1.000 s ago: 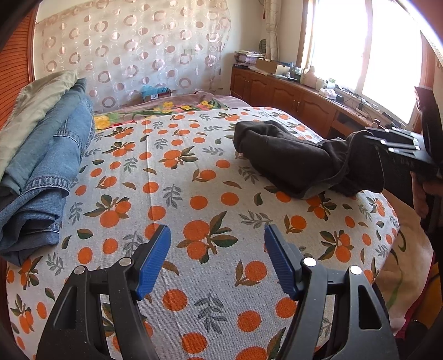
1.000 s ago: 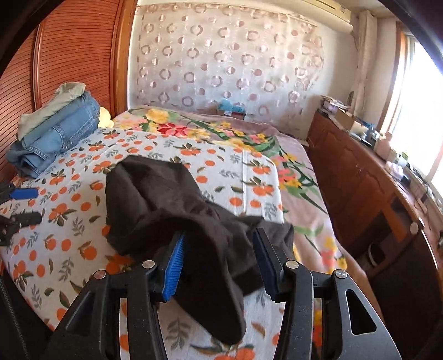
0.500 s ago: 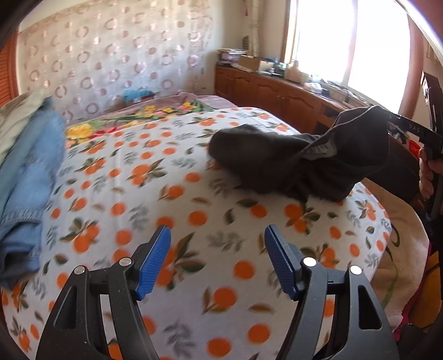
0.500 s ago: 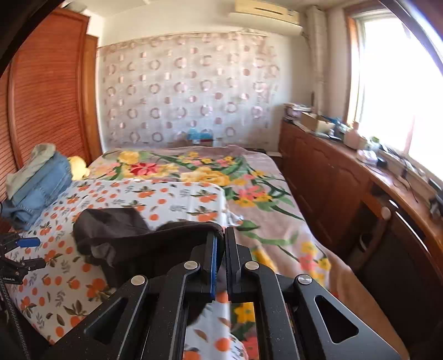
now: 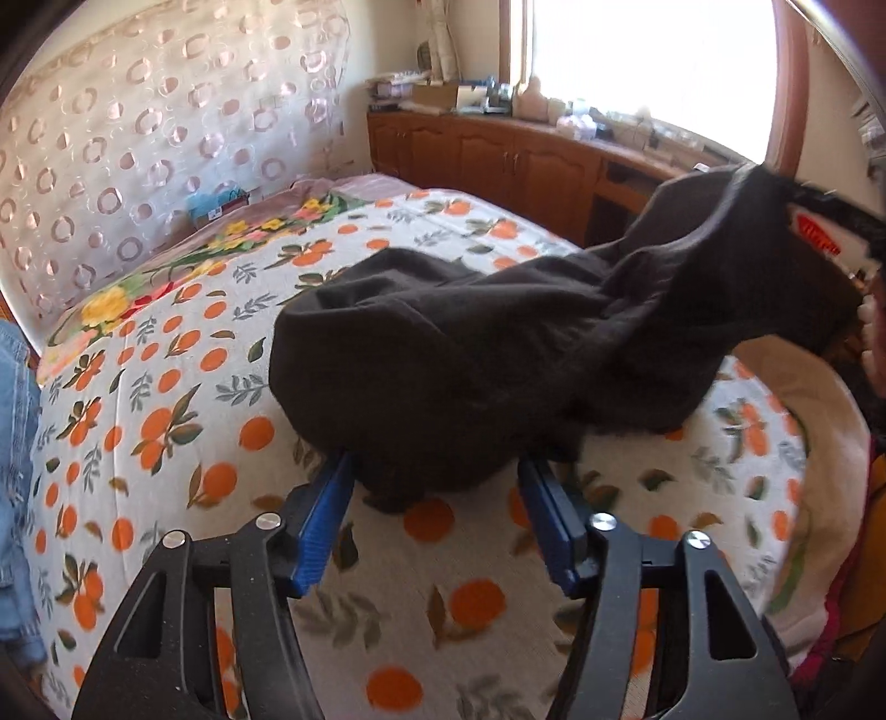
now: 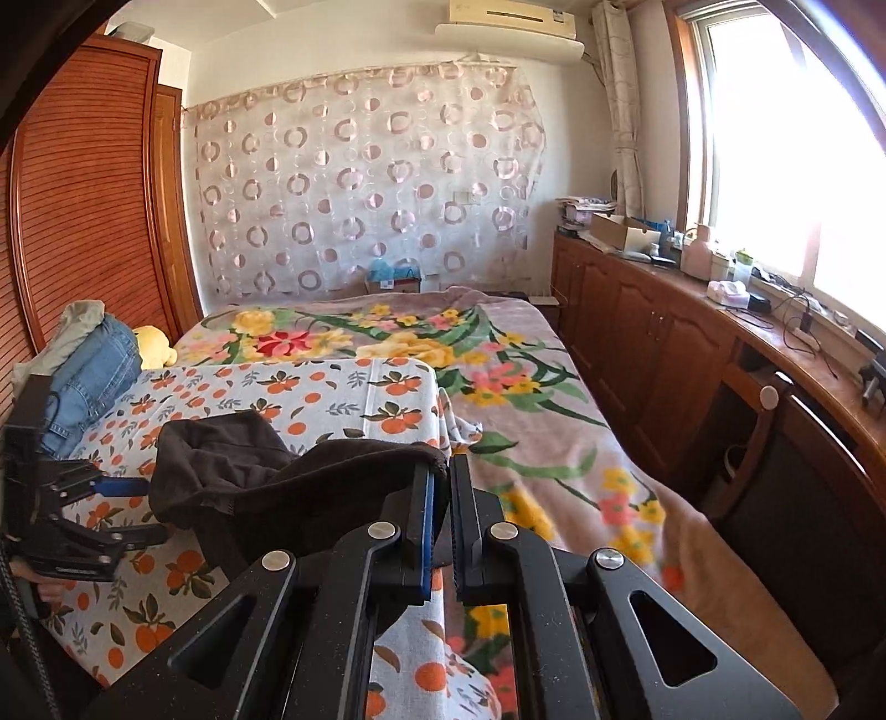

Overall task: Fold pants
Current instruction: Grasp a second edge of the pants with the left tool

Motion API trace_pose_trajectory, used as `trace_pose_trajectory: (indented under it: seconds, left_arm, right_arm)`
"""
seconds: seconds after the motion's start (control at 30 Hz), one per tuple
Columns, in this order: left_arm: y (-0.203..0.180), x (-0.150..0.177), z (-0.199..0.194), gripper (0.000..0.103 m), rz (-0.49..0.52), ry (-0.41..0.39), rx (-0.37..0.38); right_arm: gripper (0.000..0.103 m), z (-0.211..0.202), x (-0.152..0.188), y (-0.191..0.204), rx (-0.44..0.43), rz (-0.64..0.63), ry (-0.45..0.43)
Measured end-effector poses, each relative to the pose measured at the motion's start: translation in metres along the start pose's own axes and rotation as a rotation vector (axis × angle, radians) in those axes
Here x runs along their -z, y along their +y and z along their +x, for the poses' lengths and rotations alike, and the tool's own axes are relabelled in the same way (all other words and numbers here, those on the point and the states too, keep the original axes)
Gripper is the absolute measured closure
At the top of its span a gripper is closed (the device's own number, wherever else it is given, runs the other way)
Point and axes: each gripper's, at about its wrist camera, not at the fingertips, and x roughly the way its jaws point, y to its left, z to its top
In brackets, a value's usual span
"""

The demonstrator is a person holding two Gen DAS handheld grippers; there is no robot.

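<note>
Jaws on your right gripper (image 6: 440, 509) now pinch the dark pants (image 5: 498, 343), one end lifted off the orange-print sheet (image 5: 166, 443), while your left gripper (image 5: 437, 515), spread, has closed in on the bunched end, so next comes spreading them flat.

Home bedroom. Bed (image 6: 515, 387) fills middle, floral blanket (image 6: 470, 354) over it, orange-print sheet (image 6: 343, 387) on near part. Folded jeans (image 6: 94, 371) and yellow soft toy (image 6: 152, 346) at bed's left edge. Slatted wooden wardrobe (image 6: 88, 194) left of bed. Ring-patterned curtain (image 6: 360, 183) behind bed, air conditioner (image 6: 509, 22) above it. Low wooden cabinets (image 6: 653, 343) right of bed, cluttered top, bright window (image 6: 775, 138) above.
</note>
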Motion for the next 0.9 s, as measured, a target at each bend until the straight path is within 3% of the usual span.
trace_pose_trajectory:
  seconds: [0.17,0.23,0.6,0.9]
  left_arm:
    - [0.013,-0.003,-0.006,0.089,-0.057,-0.033,0.017]
    - [0.016,-0.004,-0.022,0.096,-0.070,-0.074,0.014]
    - [0.049,-0.032,-0.143,0.098,-0.066,-0.276,-0.062]
    - [0.073,-0.050,-0.253,0.099,-0.058,-0.457,-0.136]
  right_arm:
    - [0.098,-0.006,0.002,-0.001,-0.012,-0.011,-0.016]
    - [0.098,-0.011,0.002,0.000,-0.018,-0.015,-0.026]
    - [0.098,-0.058,-0.033,0.018,-0.075,-0.060,-0.153]
    - [0.098,-0.107,-0.073,0.033,-0.173,-0.099,-0.275]
